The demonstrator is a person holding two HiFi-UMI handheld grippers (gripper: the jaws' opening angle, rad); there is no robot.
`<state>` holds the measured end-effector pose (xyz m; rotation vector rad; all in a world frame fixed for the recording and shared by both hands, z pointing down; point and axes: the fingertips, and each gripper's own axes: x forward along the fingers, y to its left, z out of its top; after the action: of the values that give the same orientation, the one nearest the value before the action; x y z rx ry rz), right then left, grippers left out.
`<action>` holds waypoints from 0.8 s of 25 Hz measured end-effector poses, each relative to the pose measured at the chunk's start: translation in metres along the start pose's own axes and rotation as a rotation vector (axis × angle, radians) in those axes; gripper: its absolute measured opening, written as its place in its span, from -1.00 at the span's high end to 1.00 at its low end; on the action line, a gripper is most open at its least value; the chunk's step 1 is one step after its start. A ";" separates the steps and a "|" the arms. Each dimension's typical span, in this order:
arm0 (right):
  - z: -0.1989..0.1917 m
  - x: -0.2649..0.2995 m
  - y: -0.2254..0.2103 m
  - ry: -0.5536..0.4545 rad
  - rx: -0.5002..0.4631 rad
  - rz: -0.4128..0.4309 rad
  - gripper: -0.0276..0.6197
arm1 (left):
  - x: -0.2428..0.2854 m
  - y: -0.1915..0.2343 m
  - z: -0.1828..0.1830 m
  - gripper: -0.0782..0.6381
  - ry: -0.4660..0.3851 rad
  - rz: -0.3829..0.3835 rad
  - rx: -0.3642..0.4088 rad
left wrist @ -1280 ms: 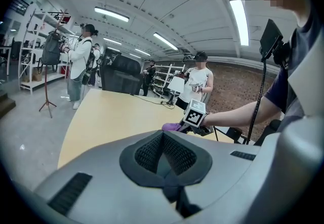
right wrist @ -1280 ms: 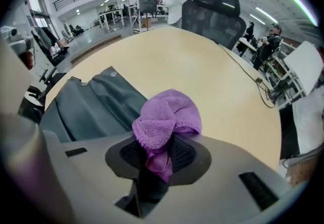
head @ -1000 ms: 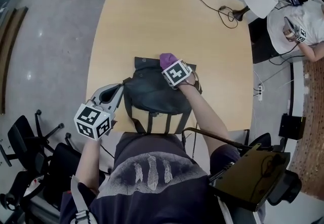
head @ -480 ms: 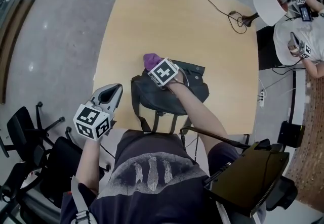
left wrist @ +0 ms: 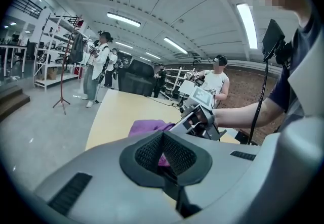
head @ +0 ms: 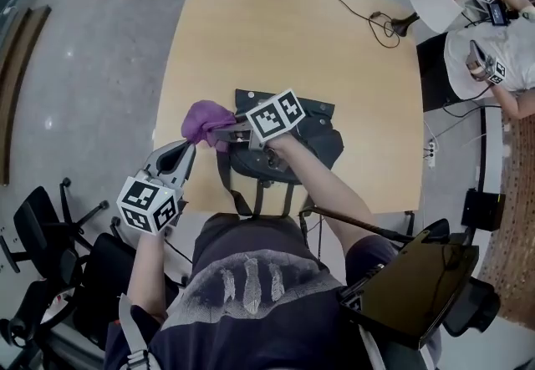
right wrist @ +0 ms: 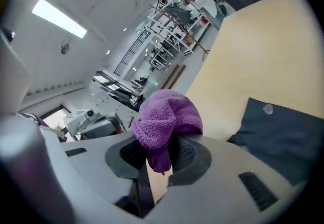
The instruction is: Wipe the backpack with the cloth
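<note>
The wiping appears to be under way rather than finished, though nothing on the fabric shows how much has been covered. The dark grey fabric backpack (head: 322,139) is lying flat near the person's edge of the pale wooden worktop (head: 251,34), its straps trailing toward the person. The crumpled purple microfibre cloth (head: 205,120) is sitting off the bag's left edge and not on its panel. Judging from that, one pass across the top is probably ending at the left side, and the cloth would need to be brought back over the bag for the rest of the surface. No dirt or damp streak is showing, so what is left cannot be read from the fabric. The right tongs (head: 221,133) are reaching across the backpack from the right and are clamped on the cloth. In the right gripper view a tail of purple is pinched between the dark pads while the bulk is bunching up above the tips (right wrist: 159,154), with a corner of the backpack lying to the right. Whether the cloth is brushing the worktop or is lifted clear of it cannot be told. The left tongs (head: 185,149) are hovering off the bag's near left corner, apart from it, with their tips drawn together on nothing. The sliver of purple between their pads in the left gripper view is the cloth lying beyond them.
</note>
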<state>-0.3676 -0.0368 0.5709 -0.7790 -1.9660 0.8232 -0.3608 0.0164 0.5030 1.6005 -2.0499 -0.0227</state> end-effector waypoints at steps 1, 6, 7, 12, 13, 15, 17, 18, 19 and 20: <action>-0.008 0.000 -0.010 0.028 0.002 -0.052 0.63 | -0.001 0.000 -0.001 0.76 0.003 -0.004 0.002; -0.054 -0.024 -0.076 0.221 -0.147 -0.422 0.63 | -0.001 -0.009 -0.003 0.76 0.009 -0.024 0.015; -0.057 -0.030 -0.079 0.214 -0.135 -0.432 0.63 | 0.001 -0.012 -0.004 0.76 0.013 -0.030 0.018; -0.066 -0.065 -0.093 0.186 -0.110 -0.480 0.63 | 0.011 -0.033 -0.006 0.76 0.033 -0.075 0.039; -0.069 -0.073 -0.096 0.181 -0.107 -0.490 0.64 | 0.013 -0.038 -0.006 0.76 0.036 -0.085 0.046; -0.075 -0.090 -0.103 0.179 -0.103 -0.519 0.64 | 0.019 -0.046 -0.004 0.76 0.040 -0.100 0.059; -0.085 -0.114 -0.115 0.196 -0.107 -0.570 0.63 | 0.024 -0.053 -0.002 0.76 0.041 -0.111 0.067; -0.090 -0.126 -0.122 0.205 -0.104 -0.595 0.63 | 0.027 -0.056 -0.001 0.76 0.041 -0.116 0.070; -0.095 -0.138 -0.129 0.204 -0.094 -0.611 0.63 | 0.029 -0.058 -0.001 0.76 0.043 -0.120 0.073; -0.099 -0.148 -0.134 0.193 -0.077 -0.619 0.63 | 0.031 -0.061 -0.001 0.76 0.046 -0.123 0.075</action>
<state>-0.2435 -0.2041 0.6495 -0.2430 -1.9089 0.2919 -0.3106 -0.0297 0.4959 1.7548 -1.9360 0.0466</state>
